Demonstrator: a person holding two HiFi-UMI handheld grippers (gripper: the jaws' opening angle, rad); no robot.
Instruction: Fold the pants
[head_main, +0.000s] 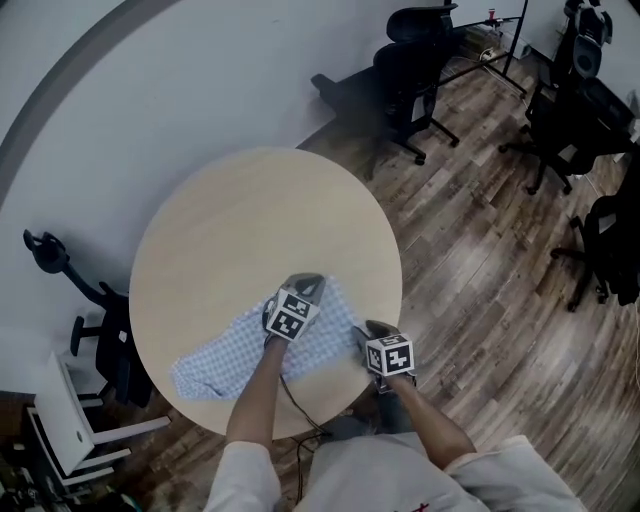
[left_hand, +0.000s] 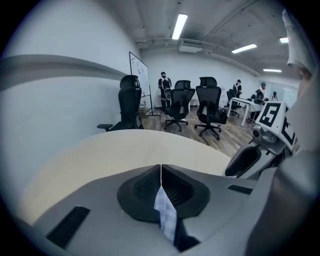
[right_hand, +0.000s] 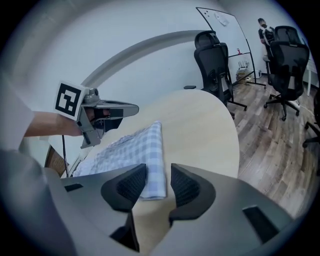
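Note:
The blue checked pants (head_main: 225, 358) lie spread on the near part of the round beige table (head_main: 250, 220). My left gripper (head_main: 308, 284) is above their far edge. In the left gripper view its jaws (left_hand: 161, 175) are shut on a fold of the checked cloth (left_hand: 166, 216), which hangs down between the pads. My right gripper (head_main: 367, 329) is at the pants' right end, near the table's edge. In the right gripper view its jaws (right_hand: 158, 182) stand apart, and the near corner of the pants (right_hand: 150, 175) lies flat between them, not pinched. The left gripper (right_hand: 131, 107) shows beyond, over the cloth.
The table's right and near edges are close to my right gripper. Black office chairs (head_main: 415, 60) stand on the wood floor (head_main: 480, 260) to the right and behind. A chair (head_main: 95, 300) and a white cabinet (head_main: 65, 425) stand at the left. People stand far across the room (left_hand: 163, 82).

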